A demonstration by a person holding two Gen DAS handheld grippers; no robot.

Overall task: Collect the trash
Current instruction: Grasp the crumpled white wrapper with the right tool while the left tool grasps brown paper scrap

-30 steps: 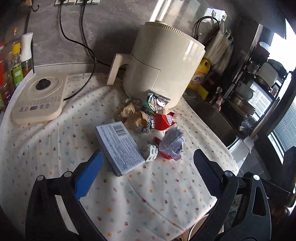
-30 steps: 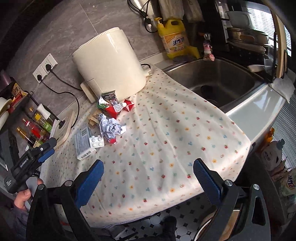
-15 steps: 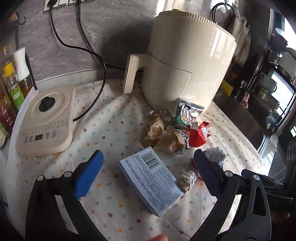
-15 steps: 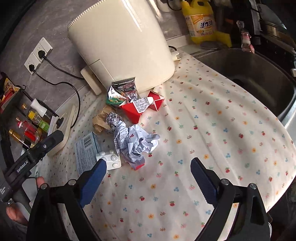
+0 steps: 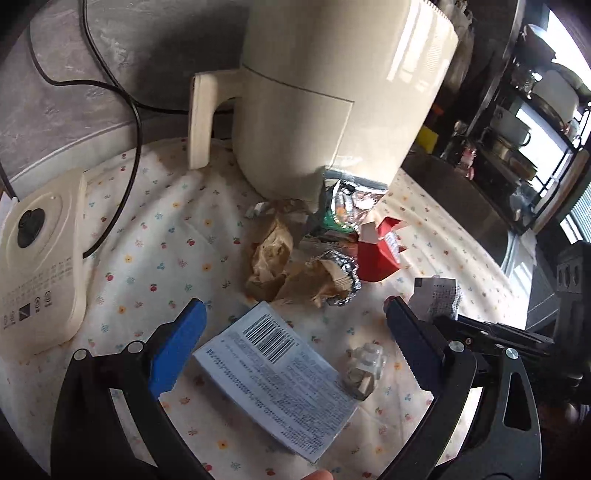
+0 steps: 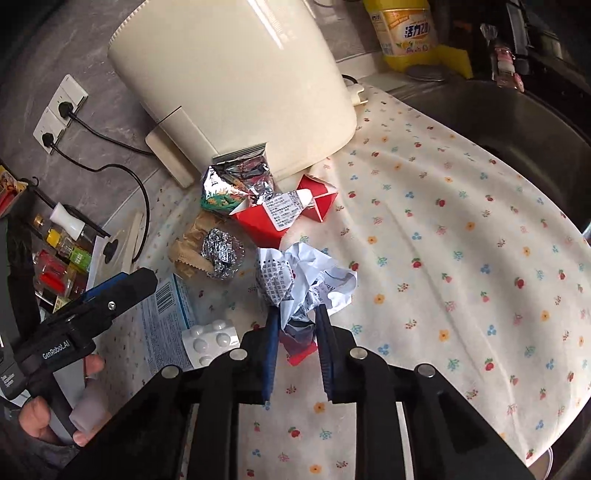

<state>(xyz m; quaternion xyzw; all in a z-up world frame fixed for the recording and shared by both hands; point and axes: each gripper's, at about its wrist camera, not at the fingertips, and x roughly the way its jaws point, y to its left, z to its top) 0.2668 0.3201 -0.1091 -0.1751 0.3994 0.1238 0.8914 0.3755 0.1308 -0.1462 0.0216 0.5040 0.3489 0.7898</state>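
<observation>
Trash lies on the flowered cloth in front of a cream appliance. My right gripper (image 6: 297,314) is shut on the near end of a crumpled white printed paper (image 6: 303,275); it also shows in the left wrist view (image 5: 436,297). My left gripper (image 5: 293,314) is open, its fingers on either side of a blue-white medicine box (image 5: 277,373), above the far end. A white pill blister (image 5: 364,371) lies right of the box. Brown paper (image 5: 273,254), a foil ball (image 6: 221,253), a red carton (image 6: 291,210) and a foil snack bag (image 6: 236,181) lie behind.
The cream appliance (image 5: 325,92) stands behind the trash. A flat cream scale-like device (image 5: 37,254) with a black cable is at the left. A steel sink (image 6: 517,110) lies at the right, a yellow detergent bottle (image 6: 406,33) behind it. Bottles (image 6: 62,243) stand at far left.
My right gripper has moved in and shut on the crumpled paper. My left gripper has moved forward and lower over the medicine box, still open.
</observation>
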